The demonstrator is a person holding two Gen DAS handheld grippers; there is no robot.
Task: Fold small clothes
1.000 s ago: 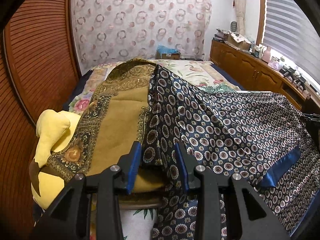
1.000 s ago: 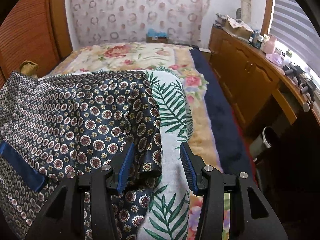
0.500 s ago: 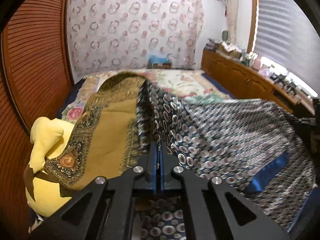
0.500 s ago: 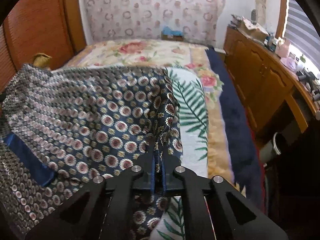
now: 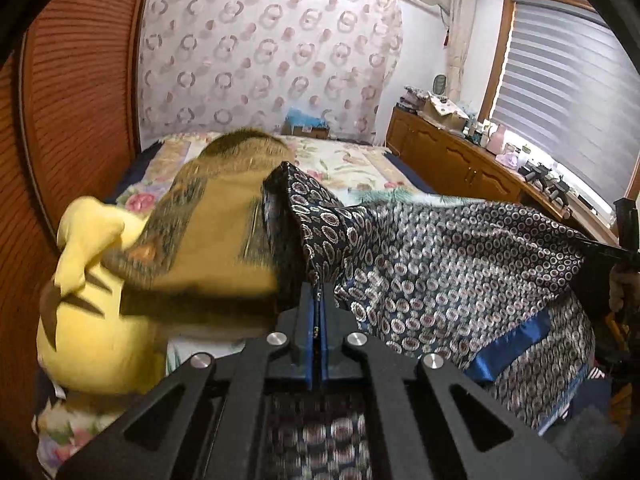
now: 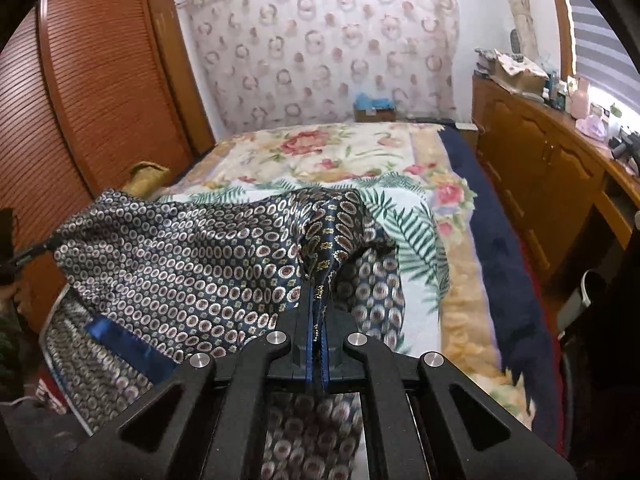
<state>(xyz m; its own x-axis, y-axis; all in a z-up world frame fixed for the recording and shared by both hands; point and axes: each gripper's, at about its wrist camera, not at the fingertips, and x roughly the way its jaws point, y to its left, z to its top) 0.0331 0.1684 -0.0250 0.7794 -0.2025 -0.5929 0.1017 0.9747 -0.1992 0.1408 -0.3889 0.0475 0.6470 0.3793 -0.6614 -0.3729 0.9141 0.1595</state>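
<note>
A navy satin garment patterned with small circles (image 5: pixel 440 264) is held stretched above the floral-covered bed (image 6: pixel 340 148). One edge is clamped in the left gripper (image 5: pixel 319 312), the opposite edge in the right gripper (image 6: pixel 318 312). A mustard scarf (image 5: pixel 216 232) is draped over a yellow plush toy (image 5: pixel 92 320) beside it.
</note>
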